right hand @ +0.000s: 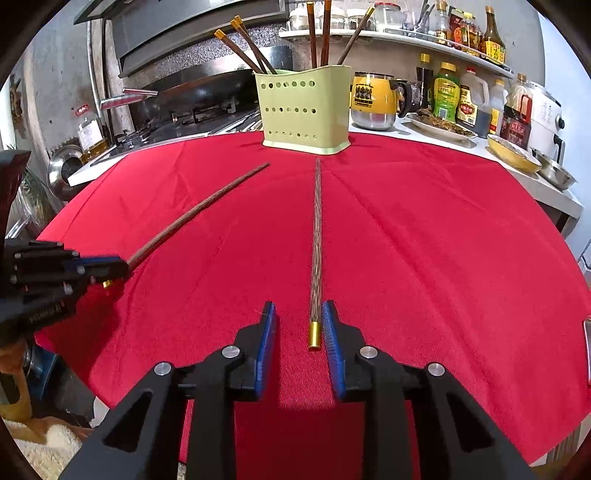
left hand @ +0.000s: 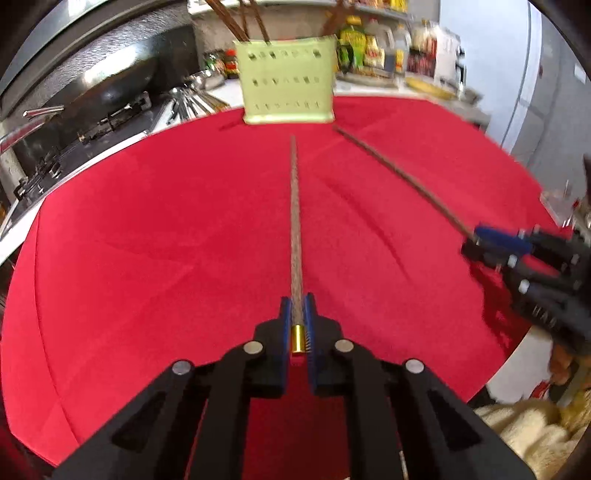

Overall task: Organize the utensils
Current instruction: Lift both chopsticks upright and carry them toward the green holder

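Covering the kitchen counter (right hand: 524, 177), red cloth (right hand: 424, 240) lies creased.

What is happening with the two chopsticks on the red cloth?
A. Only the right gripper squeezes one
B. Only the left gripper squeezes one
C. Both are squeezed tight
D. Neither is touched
B. The left gripper has its jaws pressed on one chopstick, while the other chopstick lies between the right gripper's spread jaws.

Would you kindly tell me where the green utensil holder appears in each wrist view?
Left wrist view: the green utensil holder stands top centre, at the far edge of the red cloth.
Right wrist view: it is top centre too, slightly right.
Shared landmark: the chopsticks standing in it.
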Available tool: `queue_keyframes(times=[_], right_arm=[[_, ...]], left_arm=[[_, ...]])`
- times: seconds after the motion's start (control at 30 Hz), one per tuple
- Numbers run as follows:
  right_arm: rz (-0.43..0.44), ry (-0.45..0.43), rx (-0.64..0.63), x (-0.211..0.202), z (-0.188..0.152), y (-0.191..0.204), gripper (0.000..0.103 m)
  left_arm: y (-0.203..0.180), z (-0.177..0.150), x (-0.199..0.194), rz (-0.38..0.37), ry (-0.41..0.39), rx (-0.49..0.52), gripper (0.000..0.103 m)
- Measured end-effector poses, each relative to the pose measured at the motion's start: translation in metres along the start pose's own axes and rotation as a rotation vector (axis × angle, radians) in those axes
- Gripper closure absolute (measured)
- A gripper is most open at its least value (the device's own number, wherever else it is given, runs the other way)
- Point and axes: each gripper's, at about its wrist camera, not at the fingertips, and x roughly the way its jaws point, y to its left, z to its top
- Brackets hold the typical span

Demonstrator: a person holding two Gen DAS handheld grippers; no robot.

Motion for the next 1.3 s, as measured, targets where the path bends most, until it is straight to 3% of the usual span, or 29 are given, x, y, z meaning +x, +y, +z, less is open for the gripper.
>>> queue_keyframes(times=[0.17,0.27,0.47,0.57,1.0,1.13,1.3], right_arm=[[-0.007,-0.02,0.022,-0.001,-0.002,-0.004,0.079],[-0.046,-0.037,0.03,0.001,-0.002,-0.006,0.096],[-0.039,-0.035,0.038,-0.003,-0.001,-0.007,0.096],[-0.03,-0.087,0.044,-0.018,0.007,-0.008,0.096],[-0.001,-0.397,-0.003,-0.104,0.097,-0.002,0.096],[-0.014,-0.456,-0.019,-0.121,0.129,-0.004,0.096],[-0.02,-0.46,-0.024,-0.121,0.156,-0.008,0.096]], left_arm=[[0.007,0.006,-0.005,-0.01,-0.02,-0.028,0.096],[0.009,0.005,0.0,-0.011,-0.011,-0.046,0.096],[0.016,0.006,-0.009,-0.011,-0.043,-0.074,0.096],[0.021,0.011,-0.022,-0.011,-0.088,-0.09,0.096],[0.043,0.062,-0.123,0.008,-0.436,-0.113,0.096],[0.043,0.075,-0.134,0.014,-0.477,-0.101,0.096],[0.044,0.087,-0.135,-0.003,-0.481,-0.083,0.096]])
